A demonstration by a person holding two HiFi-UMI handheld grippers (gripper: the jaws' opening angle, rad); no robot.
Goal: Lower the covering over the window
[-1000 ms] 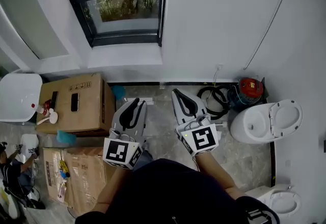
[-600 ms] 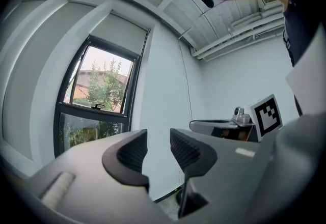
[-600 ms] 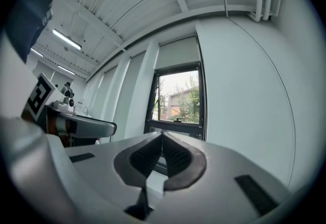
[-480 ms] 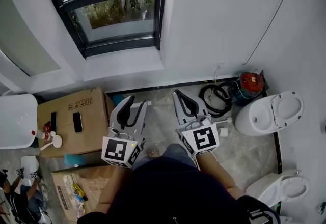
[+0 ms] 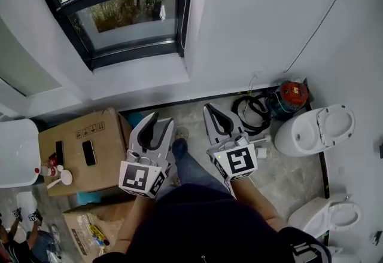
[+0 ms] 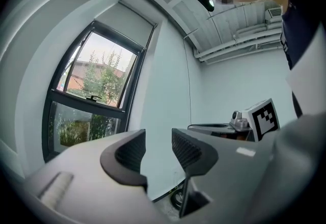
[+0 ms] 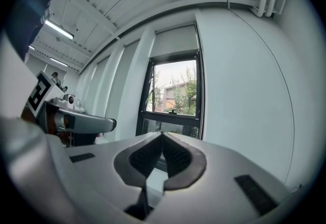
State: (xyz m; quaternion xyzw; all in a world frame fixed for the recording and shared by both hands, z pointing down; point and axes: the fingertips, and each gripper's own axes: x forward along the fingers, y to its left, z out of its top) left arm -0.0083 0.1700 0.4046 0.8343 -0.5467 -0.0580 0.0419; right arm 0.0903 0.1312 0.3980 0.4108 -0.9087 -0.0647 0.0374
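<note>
Both tools are out in front of me, low over the floor; my left gripper (image 6: 158, 142) has its jaws opening, the ribbed pads well apart with nothing between them, only pale wall beyond; my right gripper (image 7: 162, 137) is clenched, its tips pressed together on nothing at all; the window (image 5: 128, 11) stands ahead of me in its black frame, greenery showing through the glass, the white sill (image 5: 140, 73) below it; the covering (image 7: 175, 42) shows as a pale grey panel up above the frame, leaving the panes bare, and neither tool touches it; to my left a cardboard box (image 5: 81, 148) sits against the wall with a phone (image 5: 88, 152) lying on top; to my right a white toilet (image 5: 314, 130) with its lid up, a coiled black hose (image 5: 251, 109) just beside it.
</note>
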